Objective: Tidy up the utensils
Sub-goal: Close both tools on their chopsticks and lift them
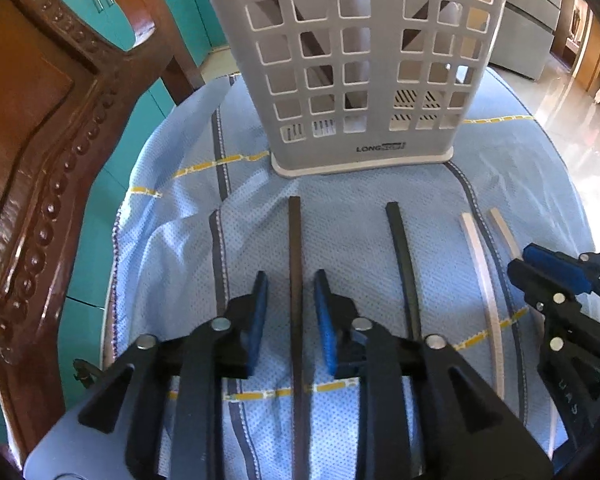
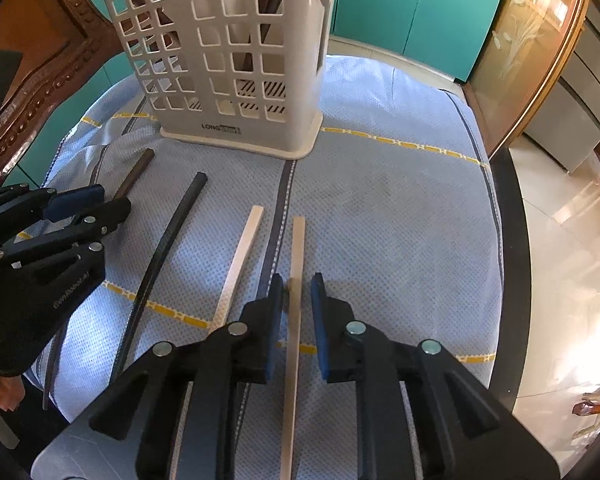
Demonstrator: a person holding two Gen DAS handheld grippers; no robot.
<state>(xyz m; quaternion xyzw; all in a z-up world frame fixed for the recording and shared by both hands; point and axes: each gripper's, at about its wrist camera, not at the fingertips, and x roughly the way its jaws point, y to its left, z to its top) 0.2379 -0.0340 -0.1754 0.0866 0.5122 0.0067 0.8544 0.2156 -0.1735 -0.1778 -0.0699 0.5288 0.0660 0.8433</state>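
Note:
Several chopsticks lie on a blue cloth (image 1: 340, 208) before a white perforated utensil holder (image 1: 360, 60), also in the right wrist view (image 2: 228, 60). My left gripper (image 1: 291, 280) is open, its jaws either side of a brown chopstick (image 1: 295, 240). A black chopstick (image 1: 400, 248) lies to its right, then two pale wooden ones (image 1: 482, 280). My right gripper (image 2: 296, 284) is open, its jaws either side of the right pale chopstick (image 2: 298, 248). The other pale chopstick (image 2: 242, 256) and the black one (image 2: 168, 240) lie to its left. No pad touches a stick.
A carved wooden chair back (image 1: 40, 140) rises at the left. Teal cabinets (image 2: 412, 12) stand behind. The table's dark rim (image 2: 512, 240) and a shiny floor (image 2: 572, 260) are at the right. The right gripper shows in the left wrist view (image 1: 556, 276); the left gripper shows in the right wrist view (image 2: 60, 216).

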